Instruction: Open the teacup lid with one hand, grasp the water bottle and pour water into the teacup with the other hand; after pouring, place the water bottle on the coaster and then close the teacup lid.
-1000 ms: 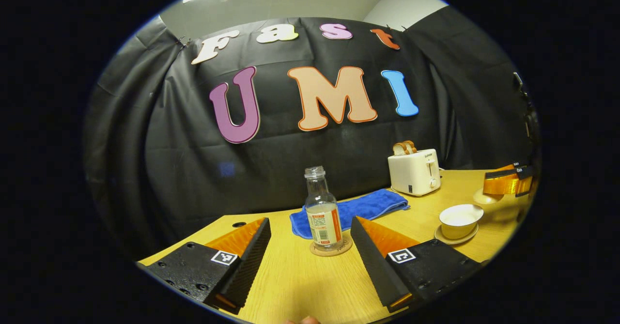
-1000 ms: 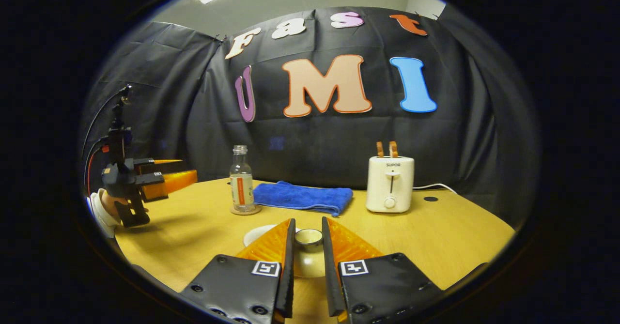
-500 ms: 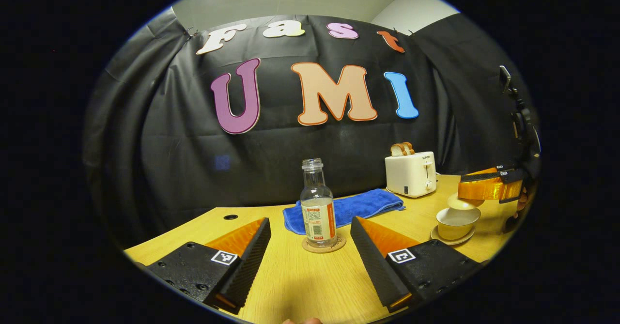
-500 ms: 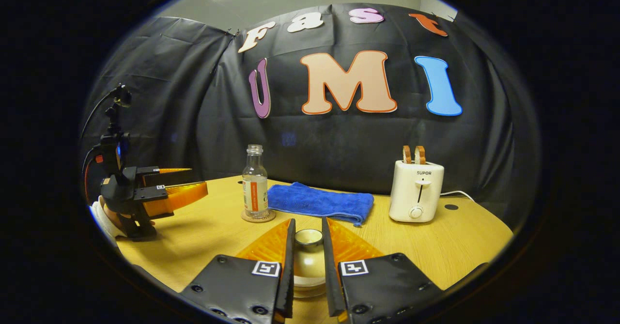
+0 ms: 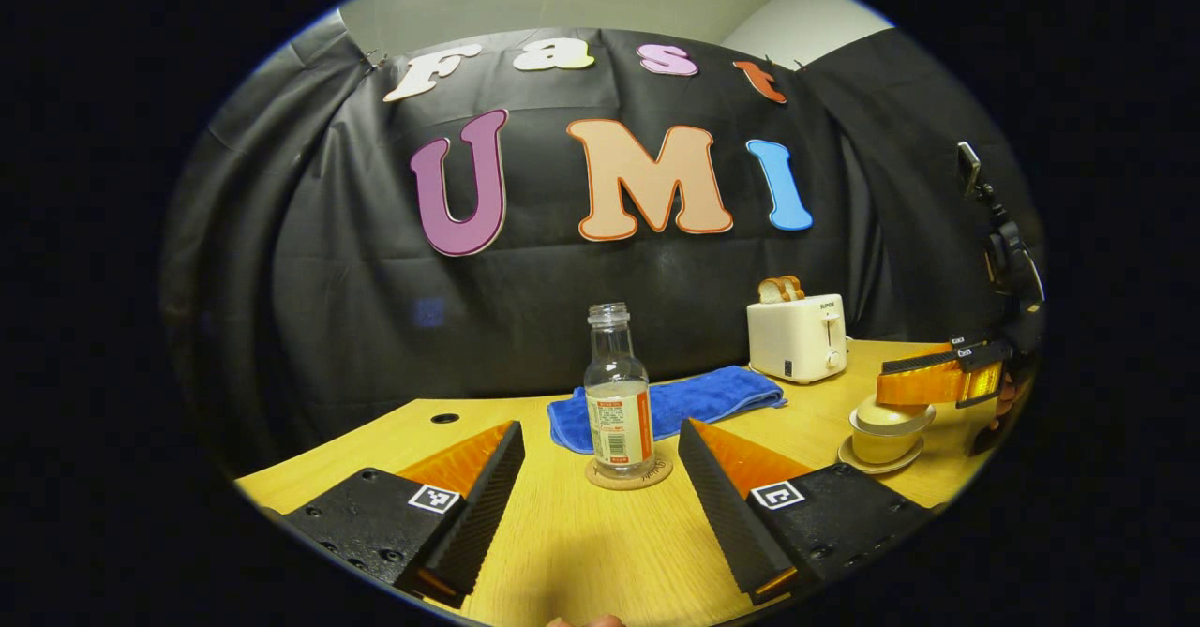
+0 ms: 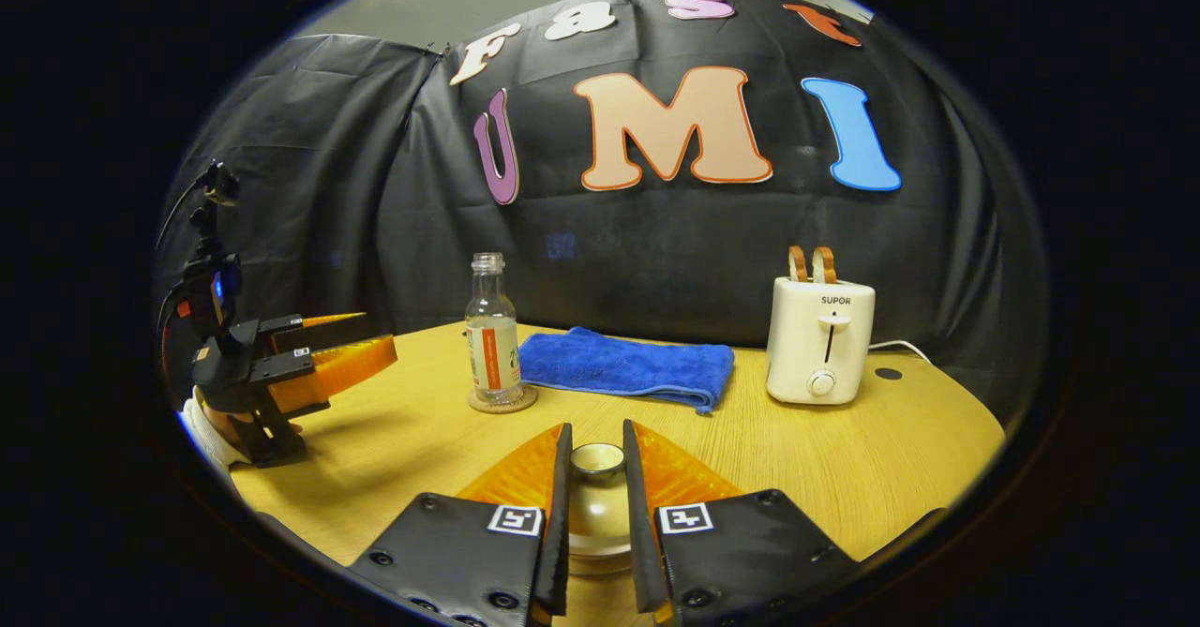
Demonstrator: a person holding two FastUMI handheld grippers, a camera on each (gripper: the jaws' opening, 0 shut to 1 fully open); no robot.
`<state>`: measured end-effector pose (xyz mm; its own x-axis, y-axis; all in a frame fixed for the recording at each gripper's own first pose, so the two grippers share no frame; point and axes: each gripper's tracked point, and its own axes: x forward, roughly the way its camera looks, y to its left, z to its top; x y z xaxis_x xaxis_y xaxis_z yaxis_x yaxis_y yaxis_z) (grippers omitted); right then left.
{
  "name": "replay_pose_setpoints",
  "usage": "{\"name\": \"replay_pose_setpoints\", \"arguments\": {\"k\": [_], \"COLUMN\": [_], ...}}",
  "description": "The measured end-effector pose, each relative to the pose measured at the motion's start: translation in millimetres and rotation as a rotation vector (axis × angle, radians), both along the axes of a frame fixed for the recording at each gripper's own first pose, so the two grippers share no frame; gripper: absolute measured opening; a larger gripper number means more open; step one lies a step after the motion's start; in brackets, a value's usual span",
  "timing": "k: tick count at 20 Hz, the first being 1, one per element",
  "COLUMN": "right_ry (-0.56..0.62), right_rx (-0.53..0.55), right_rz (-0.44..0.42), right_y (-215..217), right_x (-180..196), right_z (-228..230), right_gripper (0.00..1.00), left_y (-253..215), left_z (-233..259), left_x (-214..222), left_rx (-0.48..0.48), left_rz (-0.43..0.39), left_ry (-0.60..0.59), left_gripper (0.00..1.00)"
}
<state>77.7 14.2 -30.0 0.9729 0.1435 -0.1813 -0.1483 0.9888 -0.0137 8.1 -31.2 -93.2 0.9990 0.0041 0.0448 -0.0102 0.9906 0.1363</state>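
A clear water bottle (image 5: 617, 393) with an orange label stands uncapped on a round coaster (image 5: 629, 473), straight ahead of my left gripper (image 5: 600, 432). That gripper is open and holds nothing, its fingers wider apart than the bottle and short of it. At the right, a cream teacup (image 5: 881, 444) rests on its saucer (image 5: 874, 466) with the lid (image 5: 879, 413) sitting in its rim. My right gripper (image 6: 596, 436) is shut on the lid's knob (image 6: 597, 459). The right gripper view also has the bottle (image 6: 492, 346) and the left gripper (image 6: 328, 355).
A folded blue towel (image 6: 626, 366) lies behind the bottle. A white toaster (image 6: 821, 341) with two bread slices stands at the back right of the wooden table (image 6: 844, 458). A sleeved hand (image 6: 211, 421) holds the left gripper.
My right gripper has brought the lid leftward and down onto the teacup, which stood uncovered a second ago. The left gripper has stayed open behind the bottle.
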Motion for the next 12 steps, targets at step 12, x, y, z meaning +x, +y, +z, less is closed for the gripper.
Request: {"name": "replay_pose_setpoints", "arguments": {"k": [12], "right_ry": [0.028], "right_rx": [0.019], "right_rz": [0.011], "right_y": [1], "right_x": [-4], "right_z": [-3], "right_gripper": [0.36], "left_y": [3], "left_z": [-10], "left_x": [5], "left_rx": [-0.043], "left_rz": [-0.004], "left_ry": [0.046], "left_gripper": [0.96]}}
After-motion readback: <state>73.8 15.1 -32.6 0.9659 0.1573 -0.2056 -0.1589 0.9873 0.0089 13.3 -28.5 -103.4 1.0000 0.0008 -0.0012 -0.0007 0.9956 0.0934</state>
